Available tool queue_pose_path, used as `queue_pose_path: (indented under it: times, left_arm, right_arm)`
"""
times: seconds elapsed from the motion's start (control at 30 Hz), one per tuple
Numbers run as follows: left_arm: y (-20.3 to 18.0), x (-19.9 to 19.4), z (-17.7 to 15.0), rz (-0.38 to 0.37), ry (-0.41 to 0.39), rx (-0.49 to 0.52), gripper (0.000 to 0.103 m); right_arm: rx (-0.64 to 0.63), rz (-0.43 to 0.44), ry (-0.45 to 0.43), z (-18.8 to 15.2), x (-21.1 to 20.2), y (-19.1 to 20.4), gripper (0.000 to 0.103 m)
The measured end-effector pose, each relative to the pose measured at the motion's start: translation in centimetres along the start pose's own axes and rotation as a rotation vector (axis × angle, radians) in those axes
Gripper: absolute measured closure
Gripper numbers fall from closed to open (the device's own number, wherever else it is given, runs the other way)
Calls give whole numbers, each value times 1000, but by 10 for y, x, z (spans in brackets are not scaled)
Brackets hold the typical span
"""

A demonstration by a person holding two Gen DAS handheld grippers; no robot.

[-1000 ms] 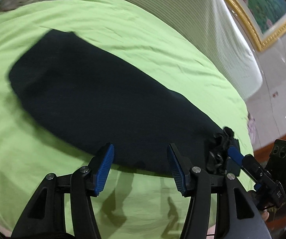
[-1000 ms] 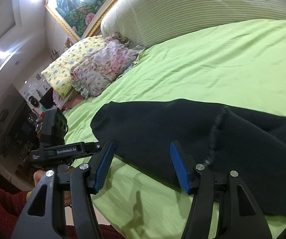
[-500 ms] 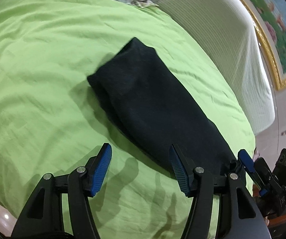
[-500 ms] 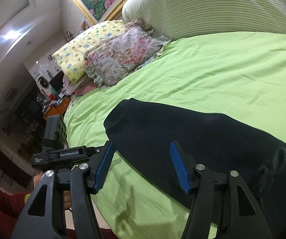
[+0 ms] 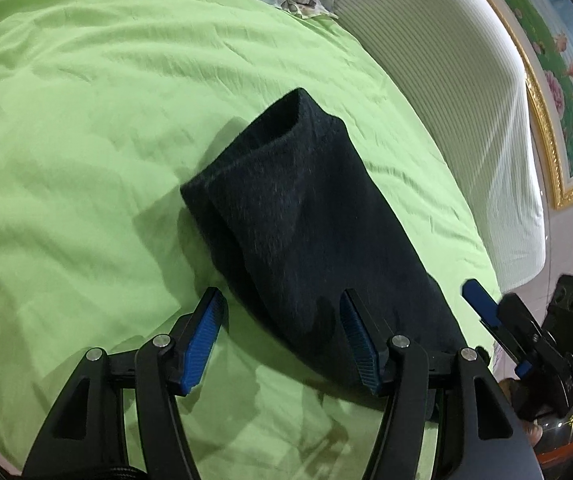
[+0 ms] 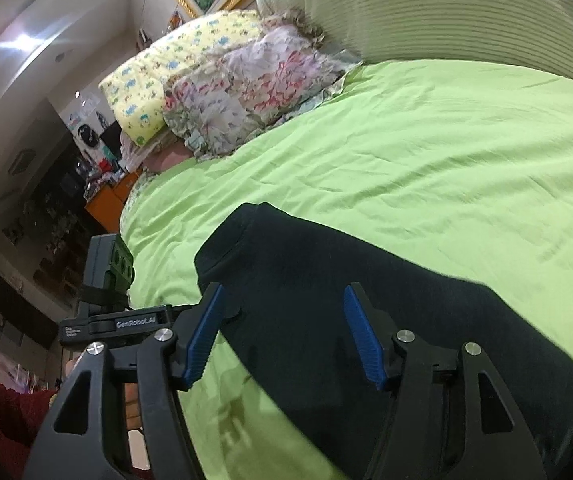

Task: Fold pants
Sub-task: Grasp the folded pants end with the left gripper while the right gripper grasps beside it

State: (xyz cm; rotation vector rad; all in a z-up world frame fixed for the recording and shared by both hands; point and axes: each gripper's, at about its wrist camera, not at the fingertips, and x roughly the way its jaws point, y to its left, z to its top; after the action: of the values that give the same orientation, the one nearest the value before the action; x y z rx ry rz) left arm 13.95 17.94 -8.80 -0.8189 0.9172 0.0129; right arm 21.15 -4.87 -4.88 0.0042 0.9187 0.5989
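Two grippers, the left gripper (image 5: 282, 340) standing open and the right gripper (image 6: 282, 332) opening, are hovering empty over the near edge of the dark pants (image 5: 298, 220) lying folded lengthwise on the green bed (image 5: 86, 120), likely lining up the next fold.

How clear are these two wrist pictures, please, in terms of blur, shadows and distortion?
Left wrist view: strong fisheye bending at the edges, pants fairly sharp, gripper shadows on the green sheet. Right wrist view: pillows slightly smeared, ceiling light glare at upper left, pants too dark for detail.
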Motion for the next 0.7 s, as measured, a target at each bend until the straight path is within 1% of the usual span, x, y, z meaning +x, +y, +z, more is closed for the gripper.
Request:
queue_pose_path:
  times: [0.2,0.33,0.4,0.5,0.63,0.7]
  left_arm:
    - [0,10,11,-19,-16,-21,42]
    - [2,12,12,-28,-22,-18,42]
    - [3,9,10,-32,-24,-20,42]
    - [3,9,9,-37,-29,-16,42]
    - [1,12,11,-39,-33,2,42]
    - [0,14,12,-39,-36,7,43]
  right_arm:
    - [-98,8,113,36,48,4,39]
    - [-187,26,208,58,87,9,39]
    - [-242,30,274,68,108,10,39]
    - [-294,55,352,77,129,11,39]
    - [-315,105,411,83,145,12,39]
    - [-322,112,442,82,152,12,39]
